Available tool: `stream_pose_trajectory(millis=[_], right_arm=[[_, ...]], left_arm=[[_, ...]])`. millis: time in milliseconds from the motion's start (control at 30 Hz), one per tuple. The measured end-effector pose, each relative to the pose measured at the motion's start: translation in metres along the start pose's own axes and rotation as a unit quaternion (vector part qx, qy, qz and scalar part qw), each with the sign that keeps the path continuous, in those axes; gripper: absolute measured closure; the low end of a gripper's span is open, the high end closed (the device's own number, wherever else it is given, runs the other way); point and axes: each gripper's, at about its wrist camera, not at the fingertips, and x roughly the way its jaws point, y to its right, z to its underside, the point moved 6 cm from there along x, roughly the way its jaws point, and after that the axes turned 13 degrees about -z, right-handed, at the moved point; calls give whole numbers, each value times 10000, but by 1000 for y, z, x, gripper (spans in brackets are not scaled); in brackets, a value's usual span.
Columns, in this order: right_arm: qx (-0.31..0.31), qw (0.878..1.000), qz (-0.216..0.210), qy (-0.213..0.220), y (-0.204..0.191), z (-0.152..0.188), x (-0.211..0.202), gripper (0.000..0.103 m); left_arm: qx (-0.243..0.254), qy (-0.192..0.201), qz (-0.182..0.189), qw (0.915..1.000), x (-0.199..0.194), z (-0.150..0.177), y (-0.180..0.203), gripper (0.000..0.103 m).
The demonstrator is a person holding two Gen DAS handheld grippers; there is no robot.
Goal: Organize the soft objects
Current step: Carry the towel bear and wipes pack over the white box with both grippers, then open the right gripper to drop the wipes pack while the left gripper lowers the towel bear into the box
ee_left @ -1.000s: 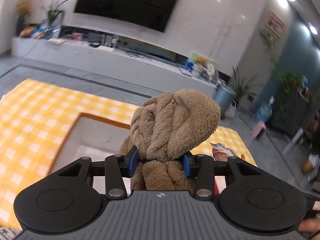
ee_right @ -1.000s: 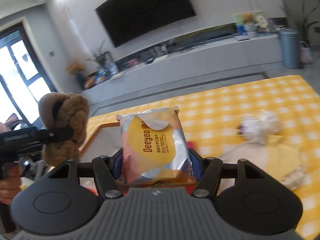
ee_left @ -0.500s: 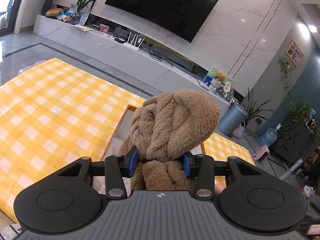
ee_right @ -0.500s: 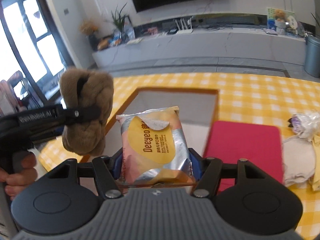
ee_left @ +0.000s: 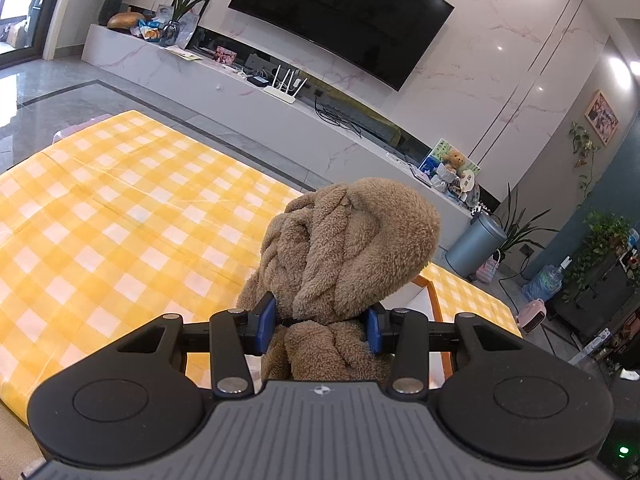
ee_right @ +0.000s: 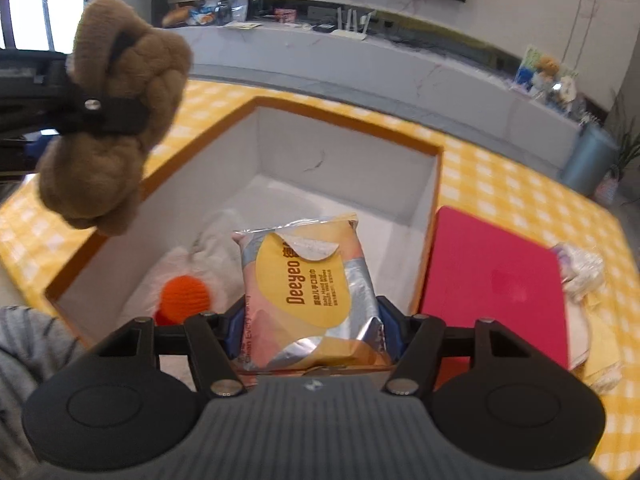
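Brown fleece, a knotted plush bundle, is pinched at its waist between the blue pads of the left gripper; in the right wrist view it hangs at the upper left, above the near-left rim of the box. The right gripper clamps a foil wipes packet at mid-frame over the box's open interior. Inside, low left, lie an orange ball and something white. The orange-edged rim runs just beside a red board at right. Yellow checked cloth spreads clear across the left of the left wrist view.
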Motion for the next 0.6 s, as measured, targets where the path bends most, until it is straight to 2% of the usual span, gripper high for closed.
stream_pose_trajectory(millis=[100, 200, 333, 500, 600], right_arm=[[-132, 9994, 308, 66, 4, -11, 7, 40], [-251, 9987, 437, 27, 8, -23, 20, 40], [-802, 9948, 514, -349, 7, -34, 42, 40], [-1806, 9754, 394, -1201, 7, -43, 72, 40], [-2453, 9543, 260, -1689, 7, -45, 90, 40]], left_arm=[[22, -10, -9, 10000, 0, 1, 0, 53], [40, -28, -16, 10000, -2, 1, 2, 53], [31, -44, -6, 10000, -1, 1, 2, 53], [18, -135, -35, 9999, 6, 2, 4, 53], [23, -165, 11, 9999, 10, 2, 5, 53]])
